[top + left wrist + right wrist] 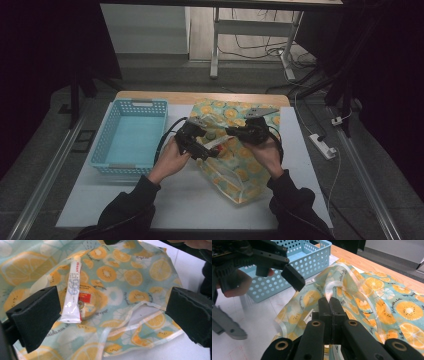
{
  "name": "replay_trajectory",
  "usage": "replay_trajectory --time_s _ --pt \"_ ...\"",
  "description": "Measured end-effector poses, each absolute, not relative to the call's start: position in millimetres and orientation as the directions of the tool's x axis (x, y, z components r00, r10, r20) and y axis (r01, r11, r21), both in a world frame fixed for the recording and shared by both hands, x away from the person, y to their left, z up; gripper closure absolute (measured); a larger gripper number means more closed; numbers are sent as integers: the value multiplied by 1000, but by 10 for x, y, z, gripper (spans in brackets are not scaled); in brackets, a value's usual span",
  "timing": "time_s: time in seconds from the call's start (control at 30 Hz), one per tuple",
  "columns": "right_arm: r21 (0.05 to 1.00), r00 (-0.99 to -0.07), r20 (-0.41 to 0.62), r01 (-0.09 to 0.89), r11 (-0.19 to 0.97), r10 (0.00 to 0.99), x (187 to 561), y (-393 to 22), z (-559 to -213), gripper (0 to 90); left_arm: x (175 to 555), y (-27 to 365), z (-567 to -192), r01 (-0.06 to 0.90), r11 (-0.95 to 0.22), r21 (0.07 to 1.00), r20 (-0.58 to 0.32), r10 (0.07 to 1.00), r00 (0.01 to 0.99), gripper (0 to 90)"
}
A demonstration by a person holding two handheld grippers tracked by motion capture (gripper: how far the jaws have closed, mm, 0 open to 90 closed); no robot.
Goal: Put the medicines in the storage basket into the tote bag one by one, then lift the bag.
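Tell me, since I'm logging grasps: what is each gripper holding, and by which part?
The right gripper is shut on the fruit-print bag, pinching its clear edge strip. The left gripper holds nothing; its jaws stand open.

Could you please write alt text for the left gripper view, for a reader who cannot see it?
A white tube lies on a translucent bag printed with orange slices, between the open black jaws of the left gripper. The bag rests on a white table.

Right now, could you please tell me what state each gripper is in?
Left gripper: open, nothing between its jaws, over the white tube inside the bag.
Right gripper: shut on the fruit-print bag, pinching its clear edge.
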State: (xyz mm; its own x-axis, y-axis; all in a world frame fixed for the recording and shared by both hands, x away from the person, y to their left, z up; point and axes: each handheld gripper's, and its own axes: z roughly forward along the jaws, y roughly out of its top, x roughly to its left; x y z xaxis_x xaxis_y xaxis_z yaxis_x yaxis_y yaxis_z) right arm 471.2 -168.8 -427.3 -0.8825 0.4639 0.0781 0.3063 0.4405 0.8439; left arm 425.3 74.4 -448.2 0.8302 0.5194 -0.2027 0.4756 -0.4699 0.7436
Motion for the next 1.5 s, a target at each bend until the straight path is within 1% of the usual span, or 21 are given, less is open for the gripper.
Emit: replay_trajectory --time_s 0.2,0.37,0.57,0.7,0.83,1.07,1.17,1.27,1.37,1.5 --pt "841 -884 78 307 446 461 4708 -1676 -4284 900 4186 780 -4526 475 -479 738 -224 491 842 0" --pt "839 -887 77 305 452 456 4702 -1665 -4294 900 4126 765 -4559 453 -512 730 -183 492 851 0" --pt "836 -888 76 305 455 454 4696 -1655 -4299 900 4096 732 -4602 442 -516 734 -169 492 854 1" --pt "836 -890 76 303 457 450 4691 -1652 -4298 900 4113 670 -4641 461 -531 711 -183 493 850 1" --pt "838 -889 77 304 454 452 4692 -1651 -4293 900 4126 615 -4683 446 -549 707 -170 480 861 5" --pt "835 -888 80 307 456 453 4698 -1659 -4295 900 4139 481 -4765 410 -585 700 -162 429 889 12" --pt "837 -889 77 304 455 452 4693 -1652 -4294 900 4136 416 -4828 389 -607 694 -167 389 906 19" --pt "837 -889 78 304 455 451 4694 -1651 -4296 900 4140 342 -4900 376 -631 679 -163 370 915 26" --pt "834 -889 78 305 459 450 4693 -1647 -4302 900 4151 270 -4984 369 -648 666 -154 364 918 50" --pt "834 -890 79 305 459 448 4691 -1639 -4307 900 4175 190 -5096 360 -683 636 -113 378 919 93"
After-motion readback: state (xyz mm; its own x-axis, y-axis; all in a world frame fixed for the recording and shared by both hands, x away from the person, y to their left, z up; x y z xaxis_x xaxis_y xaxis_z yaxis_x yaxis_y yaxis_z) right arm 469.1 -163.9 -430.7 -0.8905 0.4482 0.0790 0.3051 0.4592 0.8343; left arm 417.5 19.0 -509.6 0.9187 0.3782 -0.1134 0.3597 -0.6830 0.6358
